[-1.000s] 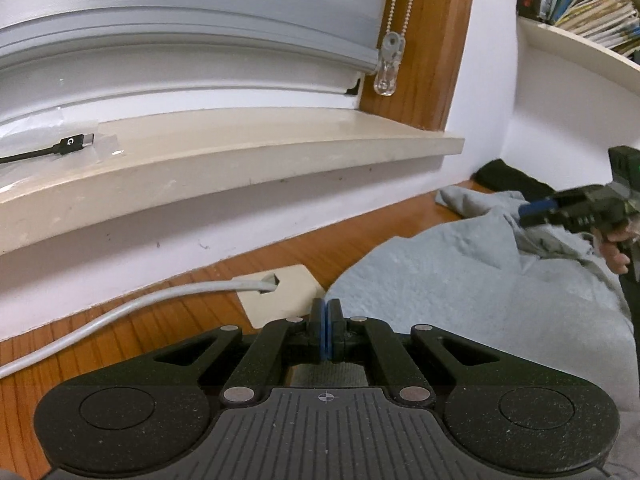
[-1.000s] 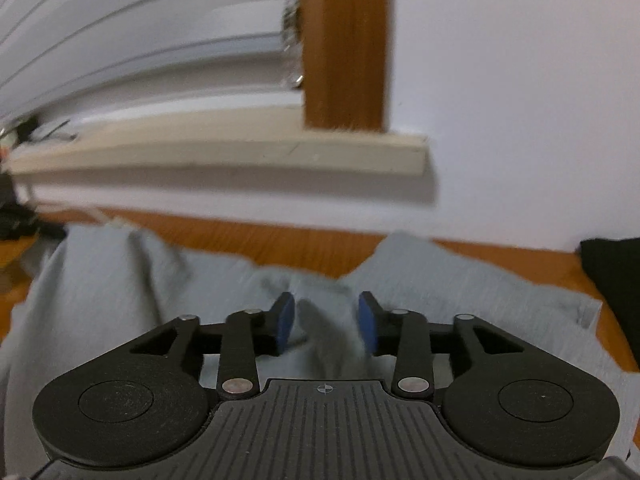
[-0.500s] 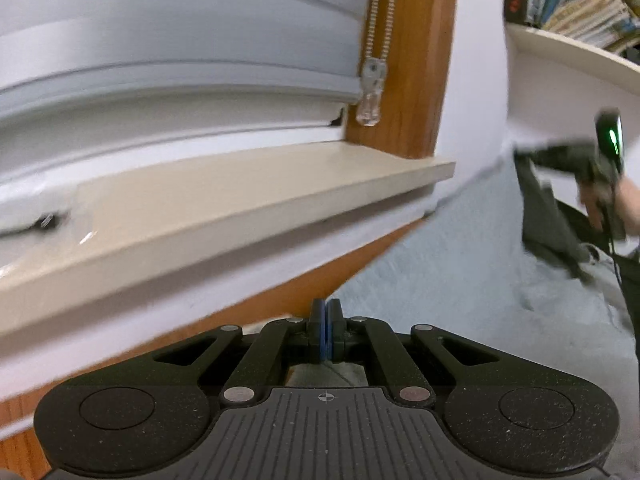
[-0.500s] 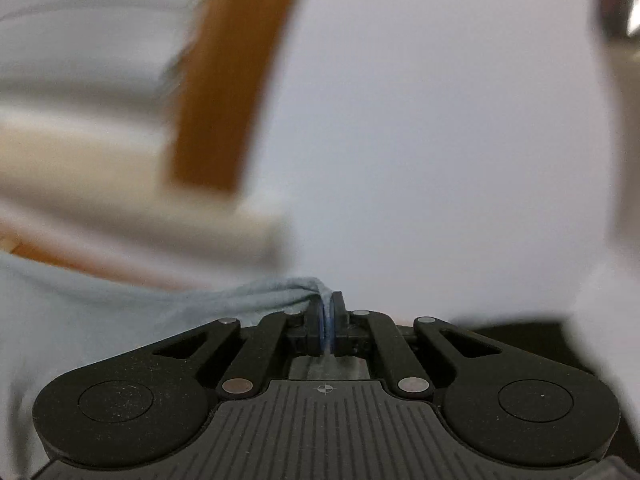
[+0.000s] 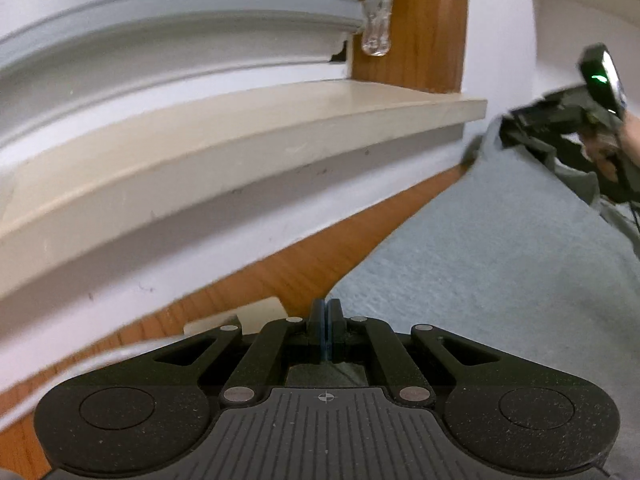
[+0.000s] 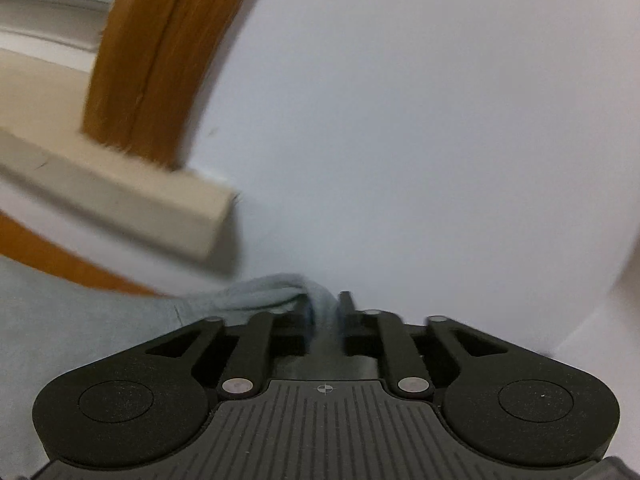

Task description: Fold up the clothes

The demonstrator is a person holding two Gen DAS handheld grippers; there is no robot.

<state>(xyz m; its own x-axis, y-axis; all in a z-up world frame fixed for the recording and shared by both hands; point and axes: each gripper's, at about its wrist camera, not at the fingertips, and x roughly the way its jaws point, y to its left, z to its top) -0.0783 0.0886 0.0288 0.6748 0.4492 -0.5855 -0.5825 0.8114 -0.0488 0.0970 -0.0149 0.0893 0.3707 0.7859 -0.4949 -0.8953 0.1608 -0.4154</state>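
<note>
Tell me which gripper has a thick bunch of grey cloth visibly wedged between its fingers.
The right gripper: a bunched fold of the grey garment parts its fingers. The left gripper shows its blue pads pressed flat together.

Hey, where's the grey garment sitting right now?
The grey garment is stretched over the right side of the wooden table below the windowsill, pinched between the left gripper and the right gripper.

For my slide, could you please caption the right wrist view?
Right gripper pinching a bunched edge of the grey garment, facing a white wall.
</note>
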